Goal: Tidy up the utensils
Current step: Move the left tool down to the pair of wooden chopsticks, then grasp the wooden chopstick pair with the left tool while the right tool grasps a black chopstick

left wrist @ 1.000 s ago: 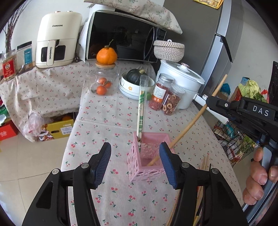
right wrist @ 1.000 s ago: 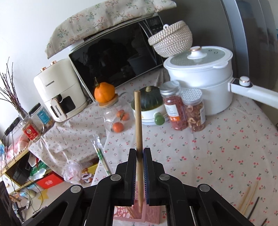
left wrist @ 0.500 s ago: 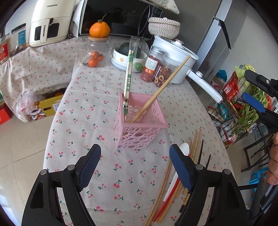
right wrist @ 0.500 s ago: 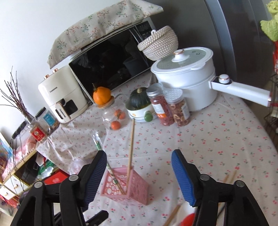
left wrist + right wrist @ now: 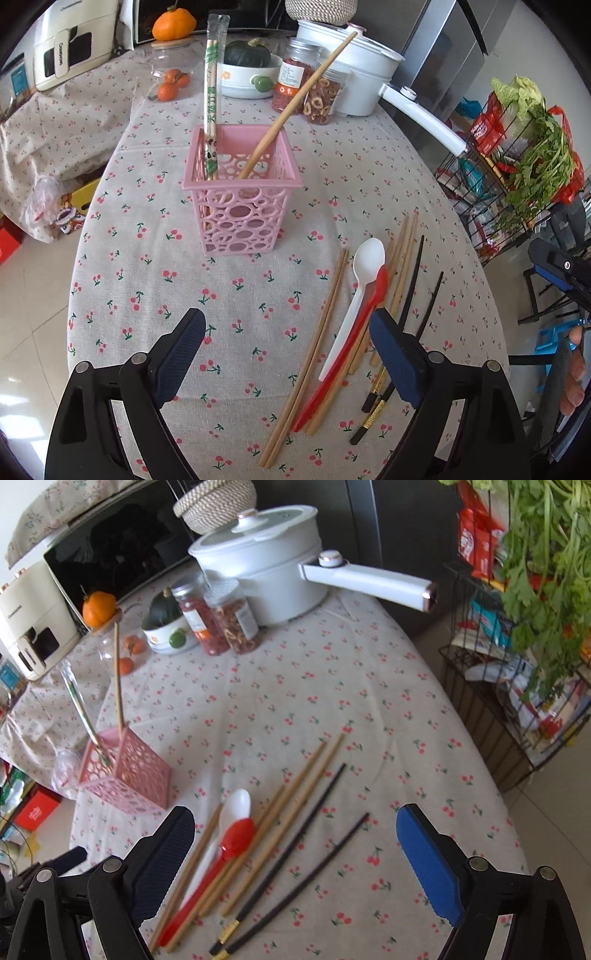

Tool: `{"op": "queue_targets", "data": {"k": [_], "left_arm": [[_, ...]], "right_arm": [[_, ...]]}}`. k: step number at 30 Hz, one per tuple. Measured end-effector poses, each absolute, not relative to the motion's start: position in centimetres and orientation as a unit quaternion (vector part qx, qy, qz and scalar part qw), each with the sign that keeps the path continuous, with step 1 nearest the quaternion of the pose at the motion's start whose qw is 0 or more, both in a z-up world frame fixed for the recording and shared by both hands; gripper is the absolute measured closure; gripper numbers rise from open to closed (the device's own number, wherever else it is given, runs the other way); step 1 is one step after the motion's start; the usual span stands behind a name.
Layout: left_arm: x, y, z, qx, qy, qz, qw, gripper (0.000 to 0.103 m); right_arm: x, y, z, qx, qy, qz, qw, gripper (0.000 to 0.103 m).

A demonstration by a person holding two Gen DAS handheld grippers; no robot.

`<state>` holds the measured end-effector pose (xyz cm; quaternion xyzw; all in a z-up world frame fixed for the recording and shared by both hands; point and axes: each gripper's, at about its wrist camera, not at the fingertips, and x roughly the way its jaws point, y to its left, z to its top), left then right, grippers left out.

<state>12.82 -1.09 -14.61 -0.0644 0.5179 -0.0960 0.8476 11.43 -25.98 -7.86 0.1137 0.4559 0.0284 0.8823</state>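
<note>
A pink lattice basket (image 5: 242, 206) stands on the cherry-print tablecloth and holds a wrapped pair of chopsticks (image 5: 211, 92) and one bare wooden chopstick (image 5: 299, 99); it also shows in the right wrist view (image 5: 127, 775). Loose on the cloth lie a white spoon (image 5: 360, 291), a red spoon (image 5: 221, 860), several wooden chopsticks (image 5: 295, 794) and black chopsticks (image 5: 295, 856). My left gripper (image 5: 288, 358) is open and empty, near the loose utensils. My right gripper (image 5: 295, 860) is open and empty, above the loose pile.
At the table's far end stand a white pot with a long handle (image 5: 365, 579), two spice jars (image 5: 218, 620), a bowl with a squash (image 5: 247, 70) and a jar with an orange on top (image 5: 171, 55). A wire rack with greens (image 5: 524, 166) stands right of the table.
My right gripper let go of the wooden chopstick, which now leans in the basket, opened and pulled back over the loose utensils. My left gripper drew back from the basket.
</note>
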Motion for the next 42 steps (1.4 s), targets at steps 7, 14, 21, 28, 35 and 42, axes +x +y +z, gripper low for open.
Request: {"op": "queue_targets", "data": {"k": [7,14,21,28,35,42], "left_arm": [[13.2,-3.3,-16.5,-0.031,0.565,-0.101,0.819,0.002],[15.3,-4.2,-19.0,-0.029,0.592,-0.099,0.799,0.001],[16.8,-5.6,-20.0,-0.020,0.582,-0.127,0.803,0.027],[18.1,-6.6,-21.1,-0.017,0.582,-0.148,0.800,0.072],[18.7,-8.4,-21.7,0.040,0.577,-0.150,0.802,0.083],[18.4,-7.8,-20.4,0.035,0.557,-0.144,0.817,0.094]], "right_arm": [[11.3,-27.3,-10.6,0.095,0.506,-0.002,0.857,0.010],[12.4,-27.4,-12.3,0.080,0.531,-0.015,0.843,0.010],[13.2,-27.9,-13.0,0.071,0.540,-0.014,0.839,0.010],[14.1,-28.6,-13.7,0.074,0.550,-0.017,0.832,0.010],[14.6,-28.3,-14.3,0.068,0.558,-0.017,0.827,0.010],[14.9,-27.3,-14.9,0.057,0.568,-0.008,0.821,0.010]]}}
